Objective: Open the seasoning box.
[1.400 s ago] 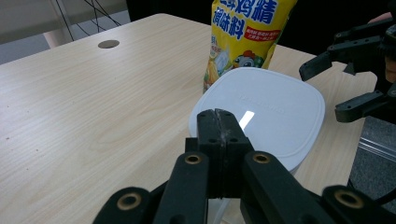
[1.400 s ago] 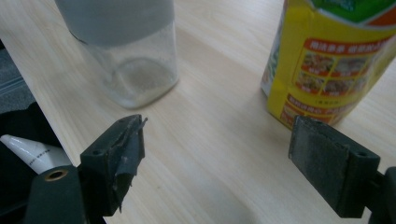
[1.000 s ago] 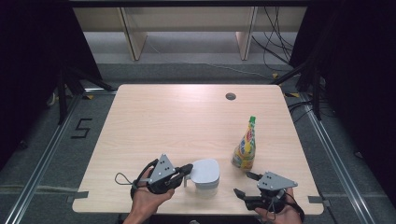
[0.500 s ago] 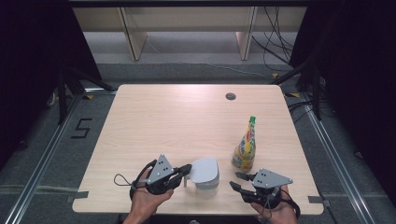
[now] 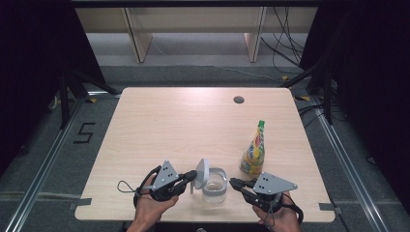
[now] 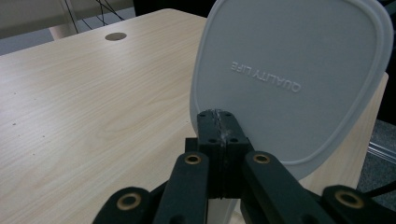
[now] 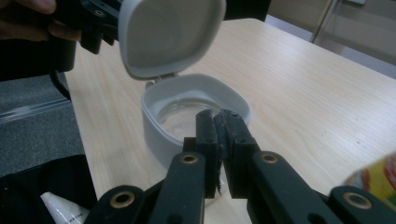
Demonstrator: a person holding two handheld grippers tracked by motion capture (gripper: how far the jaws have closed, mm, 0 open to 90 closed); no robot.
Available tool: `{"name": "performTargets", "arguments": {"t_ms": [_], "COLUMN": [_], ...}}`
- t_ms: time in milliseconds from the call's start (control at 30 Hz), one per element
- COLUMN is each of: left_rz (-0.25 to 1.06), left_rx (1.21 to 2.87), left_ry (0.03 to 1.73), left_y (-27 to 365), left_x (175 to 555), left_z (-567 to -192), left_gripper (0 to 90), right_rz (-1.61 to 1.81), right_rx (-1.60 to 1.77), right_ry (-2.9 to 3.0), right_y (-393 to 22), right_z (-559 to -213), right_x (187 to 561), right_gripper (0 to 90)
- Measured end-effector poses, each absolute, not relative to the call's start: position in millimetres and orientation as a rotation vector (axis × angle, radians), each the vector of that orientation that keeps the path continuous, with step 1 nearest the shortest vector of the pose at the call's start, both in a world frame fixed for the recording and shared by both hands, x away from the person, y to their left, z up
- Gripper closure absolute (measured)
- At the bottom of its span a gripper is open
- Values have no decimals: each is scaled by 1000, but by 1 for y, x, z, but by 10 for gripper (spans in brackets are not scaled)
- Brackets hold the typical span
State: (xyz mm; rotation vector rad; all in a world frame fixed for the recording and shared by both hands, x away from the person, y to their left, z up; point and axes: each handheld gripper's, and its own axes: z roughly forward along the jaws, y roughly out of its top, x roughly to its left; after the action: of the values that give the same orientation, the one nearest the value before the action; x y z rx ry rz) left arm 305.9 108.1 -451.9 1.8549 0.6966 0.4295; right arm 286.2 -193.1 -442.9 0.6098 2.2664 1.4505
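Wooden table (image 5: 193,125) bears one container (image 5: 214,186), one bottle (image 5: 254,152); left tongs (image 5: 192,176) grip its lid (image 5: 201,173), right tongs (image 5: 235,183) clenched.

Matt grey plastic lid (image 6: 289,79) — pale wood-grain table (image 5: 183,125).

You have a light wooden table (image 5: 183,125) with a round hole (image 5: 238,100) at its upper right, and pale shelving (image 5: 193,29) across the frame's top.

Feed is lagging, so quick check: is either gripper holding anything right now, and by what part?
The left gripper has its jaws shut on the edge of the container's grey lid, standing it open. The right gripper holds nothing, jaws shut beside the container.
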Motion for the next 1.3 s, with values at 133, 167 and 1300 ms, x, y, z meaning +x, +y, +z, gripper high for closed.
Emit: {"name": "performTargets", "arguments": {"t_ms": [133,167,1300], "left_rz": [439,439,434], "left_rx": [1856,1852,1859], "left_ry": [694,687,674], "left_y": [108,107,110], "left_x": [305,304,303], "left_z": [-450,-450,-449], "left_gripper": [889,888,848], "right_rz": [1435,1427,1457], "right_rx": [589,587,469], "right_ry": [2291,2302,2324], "right_y": [-187,-185,-149], "right_z": [-441,-441,-421], "right_x": [287,288,289], "right_gripper": [870,869,898]}}
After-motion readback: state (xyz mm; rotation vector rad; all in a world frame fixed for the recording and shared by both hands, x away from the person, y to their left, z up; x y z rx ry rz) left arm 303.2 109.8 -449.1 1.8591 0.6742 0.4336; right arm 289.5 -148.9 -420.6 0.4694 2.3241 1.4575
